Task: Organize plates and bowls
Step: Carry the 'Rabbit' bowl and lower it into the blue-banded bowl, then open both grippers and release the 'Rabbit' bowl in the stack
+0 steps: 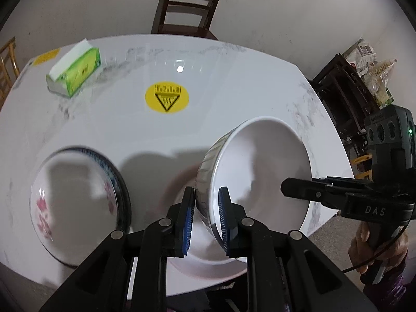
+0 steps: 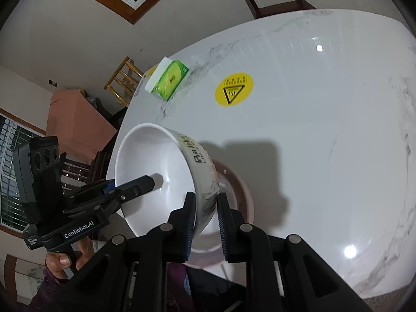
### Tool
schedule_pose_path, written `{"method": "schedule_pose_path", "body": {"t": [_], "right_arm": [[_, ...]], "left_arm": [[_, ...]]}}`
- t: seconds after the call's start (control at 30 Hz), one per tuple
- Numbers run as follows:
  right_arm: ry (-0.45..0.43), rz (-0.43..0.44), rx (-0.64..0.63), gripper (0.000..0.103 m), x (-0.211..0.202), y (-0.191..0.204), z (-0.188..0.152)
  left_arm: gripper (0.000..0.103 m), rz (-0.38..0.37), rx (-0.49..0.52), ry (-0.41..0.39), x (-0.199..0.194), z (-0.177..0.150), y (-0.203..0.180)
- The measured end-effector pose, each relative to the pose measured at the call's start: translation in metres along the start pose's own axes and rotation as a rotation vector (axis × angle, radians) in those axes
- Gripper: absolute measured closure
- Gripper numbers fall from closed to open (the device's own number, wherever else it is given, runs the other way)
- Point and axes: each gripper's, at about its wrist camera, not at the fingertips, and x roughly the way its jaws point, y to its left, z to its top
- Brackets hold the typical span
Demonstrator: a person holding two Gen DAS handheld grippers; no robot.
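A white bowl (image 1: 257,171) with grey ribbed outside and printed text (image 2: 156,171) is held tilted above a pink-rimmed plate (image 2: 234,195) near the table's front edge. My left gripper (image 1: 206,221) is shut on the bowl's rim, one pad inside and one outside. My right gripper (image 2: 206,223) is shut on the opposite rim of the same bowl. Each gripper shows in the other's view. A second bowl (image 1: 78,202) with pink flowers and a dark rim stands to the left on the table.
The white marble table (image 1: 234,83) carries a green tissue pack (image 1: 75,74) at the far left and a yellow hot-surface sticker (image 1: 166,96). A dark wooden chair (image 1: 187,7) stands behind the table. Cluttered furniture (image 1: 364,78) is at right.
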Motion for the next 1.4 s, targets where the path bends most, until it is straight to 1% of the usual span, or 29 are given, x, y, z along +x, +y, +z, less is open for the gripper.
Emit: {"method": "schedule_pose_path", "body": {"t": [0.2,0.43,0.67,0.9,1.17,1.2,1.27,1.3,1.4], "right_arm": [[0.021,-0.031,-0.011,0.086,0.011,0.004,-0.016],[0.050,-0.043,0.002,0.086,0.023,0.005,-0.023],[0.070,-0.050,0.027,0.086,0.033,0.002,-0.018],[0.086,-0.054,0.041,0.086,0.036,-0.001,-0.019],[0.095,-0.057,0.063,0.086,0.037,-0.004,-0.018],[0.094,-0.059,0.063,0.086,0.037,-0.005,-0.018],[0.093,-0.057,0.069,0.085,0.036,-0.006,-0.017],[0.092,-0.057,0.070,0.083,0.036,-0.006,-0.017],[0.086,-0.056,0.062,0.083,0.035,-0.004,-0.018]], "left_arm": [[0.088,-0.011,-0.030,0.036,0.011,-0.024,0.006],[0.088,-0.012,-0.056,0.068,0.021,-0.037,0.015],[0.088,-0.016,-0.058,0.095,0.029,-0.039,0.017],[0.086,-0.018,-0.065,0.109,0.033,-0.040,0.019],[0.086,-0.016,-0.068,0.109,0.034,-0.039,0.020],[0.084,-0.016,-0.068,0.109,0.035,-0.039,0.020],[0.083,-0.014,-0.066,0.106,0.034,-0.039,0.020],[0.080,-0.010,-0.064,0.103,0.033,-0.038,0.020],[0.073,0.000,-0.056,0.096,0.032,-0.037,0.018]]}}
